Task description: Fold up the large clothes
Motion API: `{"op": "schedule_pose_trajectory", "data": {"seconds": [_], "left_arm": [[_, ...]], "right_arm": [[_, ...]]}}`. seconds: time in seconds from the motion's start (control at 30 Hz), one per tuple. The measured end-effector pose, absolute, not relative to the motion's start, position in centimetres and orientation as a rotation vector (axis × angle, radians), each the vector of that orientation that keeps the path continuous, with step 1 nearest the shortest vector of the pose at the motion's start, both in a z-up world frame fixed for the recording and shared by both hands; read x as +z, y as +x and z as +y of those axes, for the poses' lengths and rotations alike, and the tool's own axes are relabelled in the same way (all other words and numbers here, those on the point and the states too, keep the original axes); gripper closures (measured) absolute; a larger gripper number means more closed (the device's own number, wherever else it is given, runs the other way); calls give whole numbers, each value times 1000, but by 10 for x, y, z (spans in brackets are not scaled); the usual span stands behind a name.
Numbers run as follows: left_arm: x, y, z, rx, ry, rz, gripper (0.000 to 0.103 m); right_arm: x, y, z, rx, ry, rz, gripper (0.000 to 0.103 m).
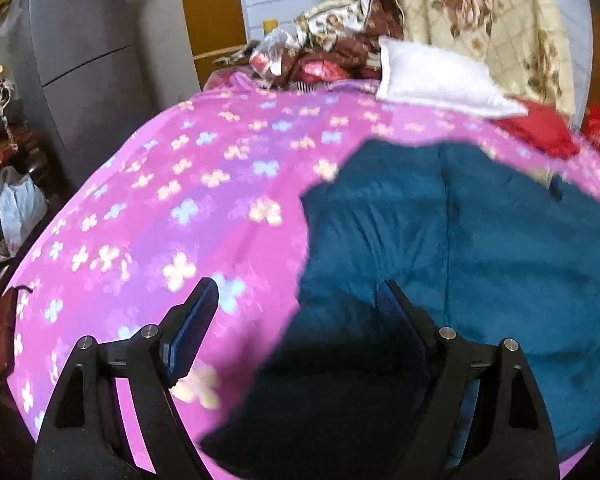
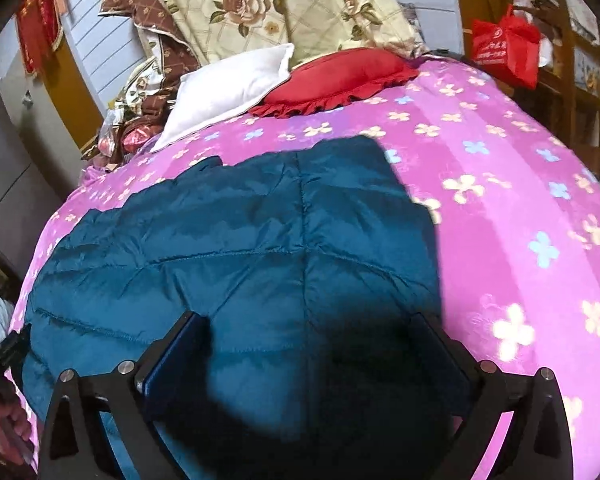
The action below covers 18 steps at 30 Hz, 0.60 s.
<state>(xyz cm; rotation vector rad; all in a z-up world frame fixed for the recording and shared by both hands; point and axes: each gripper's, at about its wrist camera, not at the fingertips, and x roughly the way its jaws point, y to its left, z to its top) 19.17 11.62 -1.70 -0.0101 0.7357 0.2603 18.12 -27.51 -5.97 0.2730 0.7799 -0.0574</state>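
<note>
A bed (image 2: 500, 200) covered by a pink sheet printed with small flowers. A teal quilted jacket (image 2: 260, 240) lies spread flat on the sheet. At the far end, a white pillow (image 2: 228, 88) and a red frilled cushion (image 2: 340, 76) rest side by side, touching; behind them, a heap of rose-patterned cream and brown bedding (image 2: 260, 0).
</note>
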Motion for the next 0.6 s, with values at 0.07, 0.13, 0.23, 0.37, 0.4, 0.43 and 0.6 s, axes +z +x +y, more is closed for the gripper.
{"op": "schedule_pose_trajectory", "data": {"seconds": [0.07,0.13,0.23,0.37,0.4,0.43,0.6], "left_arm": [[0,198,135,266,-77,732,20],[11,215,153,281,-158,759,20],[-1,256,161,242,-176,915,20],[-30,293,156,139,-185,1042,20],[-38,299,159,106,-221,1061,20],[-42,302,161,87,-251,1066,19],[-63,319,173,-26,-393,1106,7]], "right_arm": [[-43,170,-278,-77,259,735,0],[-33,163,-282,-90,275,692,0],[-29,168,-288,-75,327,658,0],[-41,190,-291,-75,334,697,0],[-42,193,-291,-75,331,701,0],[-43,196,-291,-79,329,707,0],[-55,211,-290,-86,279,775,0]]}}
